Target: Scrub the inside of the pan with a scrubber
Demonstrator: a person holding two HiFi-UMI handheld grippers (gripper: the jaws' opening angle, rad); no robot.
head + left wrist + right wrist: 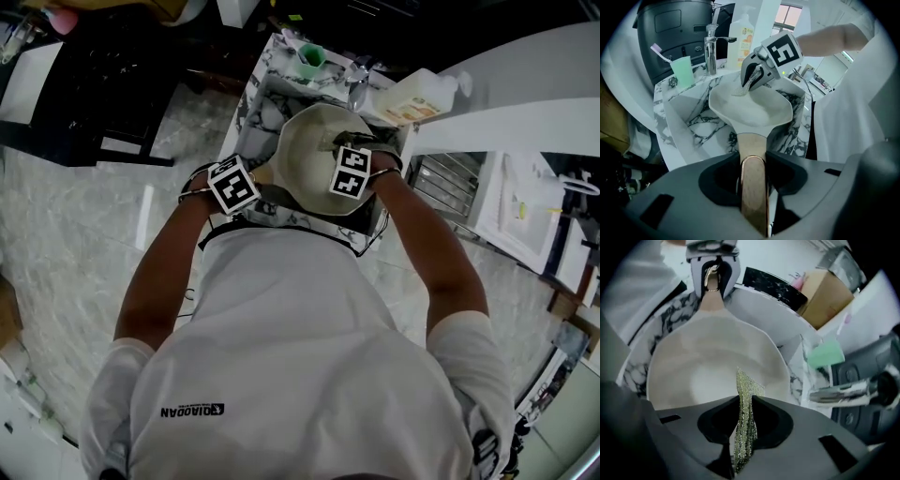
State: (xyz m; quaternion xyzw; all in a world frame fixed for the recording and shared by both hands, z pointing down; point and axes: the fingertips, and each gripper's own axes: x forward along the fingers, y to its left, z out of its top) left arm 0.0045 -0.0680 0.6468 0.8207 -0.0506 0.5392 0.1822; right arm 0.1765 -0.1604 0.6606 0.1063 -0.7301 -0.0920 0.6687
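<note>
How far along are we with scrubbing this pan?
Done: the left hand-held gripper is shut on the handle of the pan, held over the sink; the right hand-held gripper is shut on the scrubber. In hand: its tip is on the pan's inside. Left: the scrubbing itself; nothing shows how much is covered.

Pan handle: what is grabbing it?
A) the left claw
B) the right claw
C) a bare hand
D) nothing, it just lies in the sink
A: in the left gripper view the left claw is closed tight on the pan handle, while the right claw only pinches the scrubber.
</note>
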